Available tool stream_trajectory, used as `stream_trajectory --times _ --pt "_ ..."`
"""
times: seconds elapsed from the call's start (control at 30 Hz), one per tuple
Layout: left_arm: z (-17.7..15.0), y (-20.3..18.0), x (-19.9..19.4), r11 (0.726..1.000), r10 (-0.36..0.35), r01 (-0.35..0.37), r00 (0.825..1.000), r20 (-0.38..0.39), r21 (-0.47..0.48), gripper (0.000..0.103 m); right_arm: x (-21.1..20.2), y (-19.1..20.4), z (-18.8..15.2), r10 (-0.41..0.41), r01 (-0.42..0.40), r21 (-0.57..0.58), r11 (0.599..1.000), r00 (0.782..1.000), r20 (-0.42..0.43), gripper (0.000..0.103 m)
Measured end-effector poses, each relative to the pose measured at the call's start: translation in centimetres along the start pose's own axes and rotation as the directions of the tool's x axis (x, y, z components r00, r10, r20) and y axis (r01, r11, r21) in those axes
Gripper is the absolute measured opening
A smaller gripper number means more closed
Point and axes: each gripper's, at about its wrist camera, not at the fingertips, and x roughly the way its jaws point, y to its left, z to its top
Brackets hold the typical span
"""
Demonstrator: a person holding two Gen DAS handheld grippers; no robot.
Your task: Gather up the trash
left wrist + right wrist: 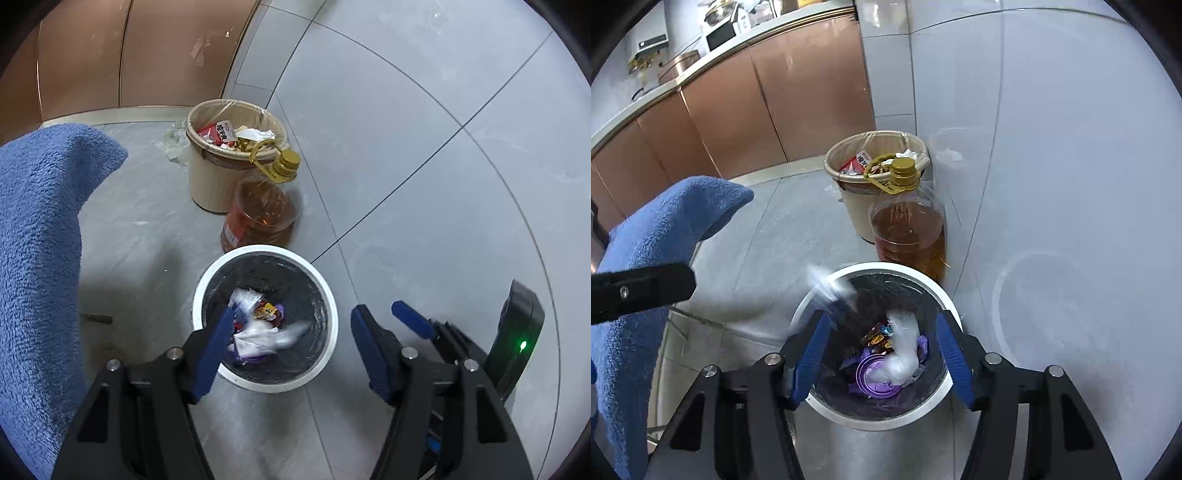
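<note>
Both grippers hang over the white bin [820, 291]. The left gripper [291, 347] and the right gripper [882, 354] are open and hold nothing. The trash [901, 350] lies inside the bin.

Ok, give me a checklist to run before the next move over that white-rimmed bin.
1. Left gripper empty, jaws apart: ok.
2. Right gripper empty, jaws apart: ok.
3. Trash inside the white-rimmed bin: ok, wrappers and a clear bag lie within; one blurred white piece at the rim, cannot tell.
4. Bin upright: ok.
5. Oil bottle standing clear of the jaws: ok.
6. Beige bin has room: not ok, piled to the rim.
</note>
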Motion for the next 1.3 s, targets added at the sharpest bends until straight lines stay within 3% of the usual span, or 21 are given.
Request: stream_trajectory --times 0.2,0.33,0.4,0.53,0.6,0.67,0.73,0.9,0.97,1.13,1.2,1.3 --pt "-1.6 1.0 -4.1 0.995 0.097 -0.099 0.989 0.111 0.013 0.064 -1.9 1.2 -0.6 0.011 -0.01 -0.022 1.0 0.999 0.033 0.062" --pt "-3.4 2.6 -8.7 0.98 0.196 -0.198 0.957 0.213 -0.012 0.064 -3.5 3.0 -0.2 0.046 -0.043 -0.036 0.998 0.995 0.087 0.07" --pt "-4.5 3.2 -11.0 0.962 0.268 -0.272 0.929 0.255 -0.02 0.064 -4.8 4.4 -0.1 0.061 -0.053 -0.067 0.996 0.991 0.119 0.074" --pt "-6.8 4.3 -15.8 0.915 0.398 -0.395 0.856 0.329 -0.078 0.064 -7.6 7.5 0.1 0.107 -0.086 -0.124 0.989 0.978 0.179 0.079" --pt "-8.2 4.9 -18.6 0.877 0.473 -0.468 0.798 0.372 -0.112 0.065 -8.8 9.4 0.1 0.139 -0.107 -0.16 0.981 0.969 0.203 0.082" --pt "-9.4 5.4 -20.9 0.844 0.529 -0.515 0.752 0.394 -0.15 0.065 -10.0 11.1 0.1 0.171 -0.128 -0.195 0.972 0.959 0.224 0.086" --pt "-10.6 5.9 -22.9 0.815 0.573 -0.548 0.71 0.409 -0.191 0.068 -11.4 13.0 -0.1 0.207 -0.151 -0.233 0.961 0.948 0.242 0.091" --pt "-14.2 6.9 -28.3 0.714 0.69 -0.639 0.577 0.437 -0.286 0.075 -14.6 16.7 -0.7 0.268 -0.181 -0.296 0.938 0.92 0.285 0.102" --pt "-15.7 7.1 -30.3 0.688 0.716 -0.652 0.537 0.446 -0.32 0.077 -15.8 18.0 -1.1 0.286 -0.188 -0.317 0.93 0.91 0.299 0.103" --pt "-18.3 7.3 -34.5 0.646 0.753 -0.659 0.467 0.463 -0.386 0.079 -19.1 20.9 -2.1 0.313 -0.183 -0.367 0.912 0.888 0.335 0.103" --pt "-19.2 7.3 -35.6 0.619 0.772 -0.673 0.43 0.467 -0.404 0.081 -20.2 21.9 -2.4 0.323 -0.181 -0.384 0.905 0.88 0.347 0.103" --pt "-20.3 7.2 -36.6 0.603 0.783 -0.68 0.406 0.472 -0.417 0.081 -21.6 23.1 -3.1 0.335 -0.173 -0.409 0.896 0.868 0.365 0.103"
